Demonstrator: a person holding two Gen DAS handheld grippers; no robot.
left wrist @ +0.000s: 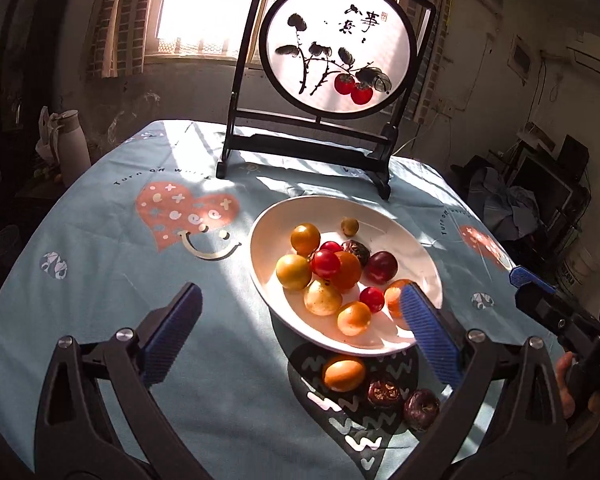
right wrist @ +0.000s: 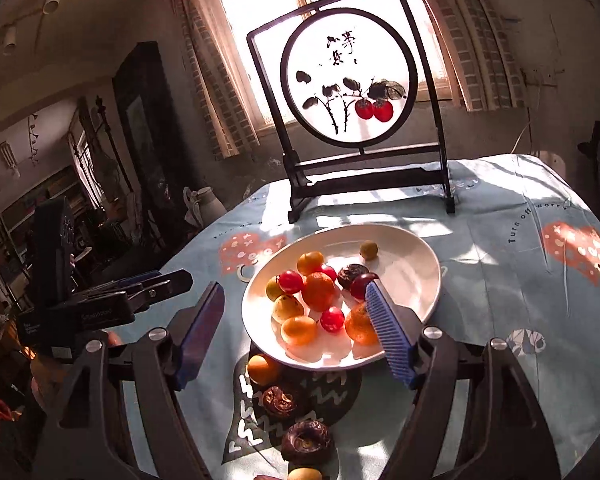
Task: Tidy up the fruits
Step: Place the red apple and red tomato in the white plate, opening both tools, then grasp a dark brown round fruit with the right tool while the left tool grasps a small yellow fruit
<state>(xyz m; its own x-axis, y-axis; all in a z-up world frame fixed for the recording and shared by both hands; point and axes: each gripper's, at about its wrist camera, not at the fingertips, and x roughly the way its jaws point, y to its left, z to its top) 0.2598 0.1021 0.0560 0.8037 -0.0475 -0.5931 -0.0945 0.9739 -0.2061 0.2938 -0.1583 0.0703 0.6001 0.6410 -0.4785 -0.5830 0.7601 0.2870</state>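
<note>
A white plate (left wrist: 412, 248) (right wrist: 416, 264) holds several small fruits: orange, yellow, red and dark ones. On the cloth in front of it lie an orange fruit (left wrist: 343, 372) (right wrist: 263, 369) and two dark wrinkled fruits (left wrist: 385, 394) (left wrist: 422, 409), which also show in the right wrist view (right wrist: 281, 399) (right wrist: 307, 440). A yellow-green fruit (right wrist: 305, 473) sits at the bottom edge. My left gripper (left wrist: 300, 320) is open and empty above the plate's near left rim. My right gripper (right wrist: 296, 316) is open and empty over the plate's near side. Each gripper shows in the other view (left wrist: 540, 292) (right wrist: 140, 288).
A round ink painting in a dark stand (left wrist: 332, 80) (right wrist: 360, 112) stands at the table's far side before a bright window. The blue patterned tablecloth (left wrist: 120, 264) (right wrist: 520, 280) covers the round table. A white jug (left wrist: 74, 144) stands beyond the left edge.
</note>
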